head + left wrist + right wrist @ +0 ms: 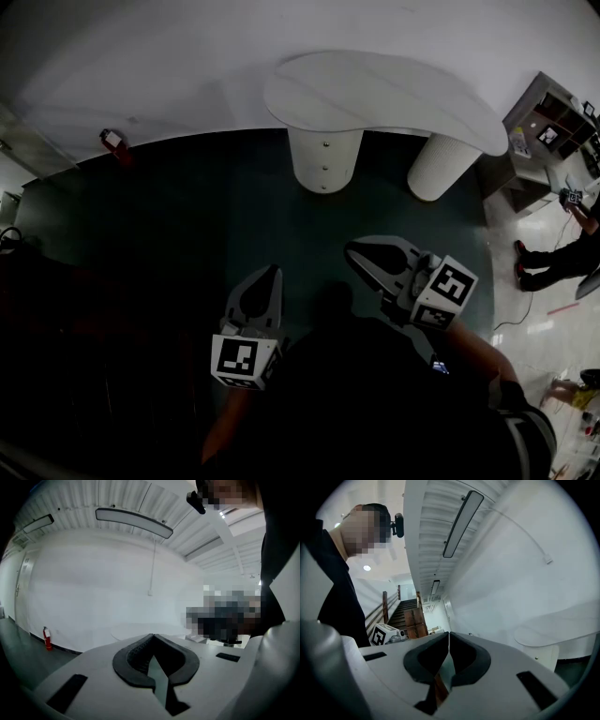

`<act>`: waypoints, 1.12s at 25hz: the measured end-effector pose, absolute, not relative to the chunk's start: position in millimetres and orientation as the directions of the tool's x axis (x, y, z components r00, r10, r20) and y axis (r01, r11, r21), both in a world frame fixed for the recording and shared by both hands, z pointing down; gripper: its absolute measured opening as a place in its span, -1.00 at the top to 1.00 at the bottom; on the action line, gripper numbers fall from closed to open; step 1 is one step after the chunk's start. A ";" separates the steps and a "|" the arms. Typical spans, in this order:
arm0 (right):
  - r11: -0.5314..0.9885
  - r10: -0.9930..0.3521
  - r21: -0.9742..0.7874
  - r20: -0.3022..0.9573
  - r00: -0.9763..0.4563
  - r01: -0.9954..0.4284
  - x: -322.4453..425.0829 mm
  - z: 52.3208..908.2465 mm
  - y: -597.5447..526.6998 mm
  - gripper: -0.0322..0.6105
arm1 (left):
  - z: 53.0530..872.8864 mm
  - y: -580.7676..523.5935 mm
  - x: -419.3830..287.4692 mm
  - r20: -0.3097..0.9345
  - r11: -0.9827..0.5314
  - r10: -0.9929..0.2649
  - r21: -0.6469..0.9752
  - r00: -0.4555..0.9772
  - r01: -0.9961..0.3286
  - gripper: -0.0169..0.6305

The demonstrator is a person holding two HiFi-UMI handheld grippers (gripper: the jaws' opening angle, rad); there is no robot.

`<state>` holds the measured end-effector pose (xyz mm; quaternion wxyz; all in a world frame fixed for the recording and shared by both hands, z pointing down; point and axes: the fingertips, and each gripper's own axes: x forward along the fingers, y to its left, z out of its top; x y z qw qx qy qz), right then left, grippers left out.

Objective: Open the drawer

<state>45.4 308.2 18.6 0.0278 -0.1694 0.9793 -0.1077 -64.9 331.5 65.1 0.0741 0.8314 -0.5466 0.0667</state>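
A white kidney-shaped table [375,92] stands by the wall on two rounded pedestals. The left pedestal [324,159] is the drawer unit, with small knobs down its front. Both grippers are held close to my body, well short of it. My left gripper [271,273] points toward the table, its jaws shut with nothing between them [152,636]. To its right, my right gripper [352,249] is also shut and empty [448,634]. The right gripper view shows the table top [562,627] off to its right.
A second pedestal [441,165] holds up the table's right end. A red fire extinguisher [113,141] stands by the wall at left. A shelf unit [548,120] and a person's legs [555,259] are at far right. Wooden stairs [404,612] show behind.
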 end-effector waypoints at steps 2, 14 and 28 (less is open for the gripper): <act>0.921 -0.329 -0.227 -0.014 -0.944 -0.317 46.4 19.2 282.3 0.85 | 66.9 304.6 -64.7 0.202 -0.385 -0.900 0.052 0.387 -0.921 0.91; 0.883 -0.374 -0.295 0.027 -0.927 -0.365 100.5 49.4 156.3 0.85 | 67.6 161.6 -4.7 0.231 -0.435 -0.868 0.071 0.439 -0.898 0.91; 0.864 -0.361 -0.339 0.097 -0.928 -0.371 31.7 66.5 76.2 0.85 | 96.5 73.4 -50.3 0.279 -0.471 -0.827 0.128 0.488 -0.873 0.91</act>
